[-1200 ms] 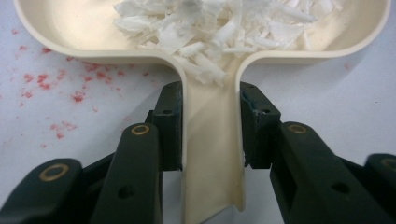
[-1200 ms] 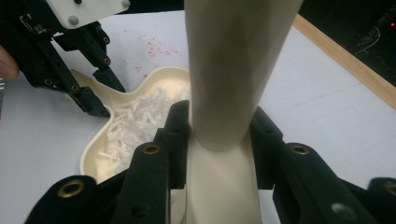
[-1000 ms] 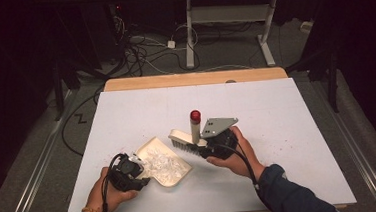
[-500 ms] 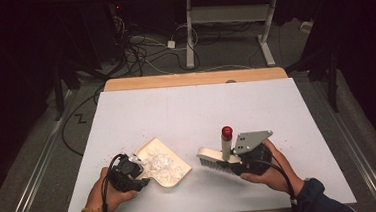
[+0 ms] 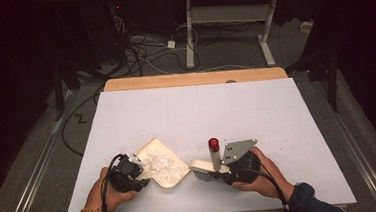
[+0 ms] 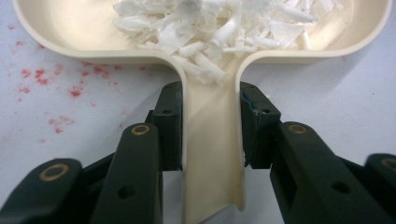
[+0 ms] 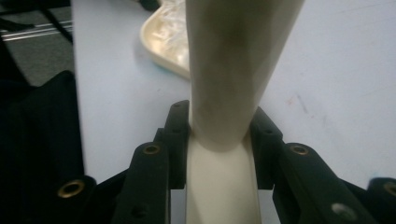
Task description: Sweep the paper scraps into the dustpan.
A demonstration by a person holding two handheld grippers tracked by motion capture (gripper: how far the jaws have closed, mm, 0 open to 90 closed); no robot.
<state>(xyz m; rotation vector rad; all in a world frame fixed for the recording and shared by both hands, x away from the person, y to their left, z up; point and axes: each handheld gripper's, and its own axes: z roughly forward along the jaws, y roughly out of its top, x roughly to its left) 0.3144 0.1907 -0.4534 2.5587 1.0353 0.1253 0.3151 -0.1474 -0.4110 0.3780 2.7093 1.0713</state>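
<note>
cream dustpan (image 5: 162,164) near the table's front edge, handle toward left gripper (image 5: 130,171), clamped on it. brush (image 5: 206,167) just right of pan, red-tipped handle upright, pinched by right gripper (image 5: 228,171). white table (image 5: 196,110), grey floor, cables behind.

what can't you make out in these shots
- Brush bristles: high view, too small; right gripper view, hidden behind the handle.
- Dustpan far rim: left gripper view, cut off by the top edge.
- Red specks on the table: too small to identify.
- Right gripper: high view, under its grey plate.
</note>
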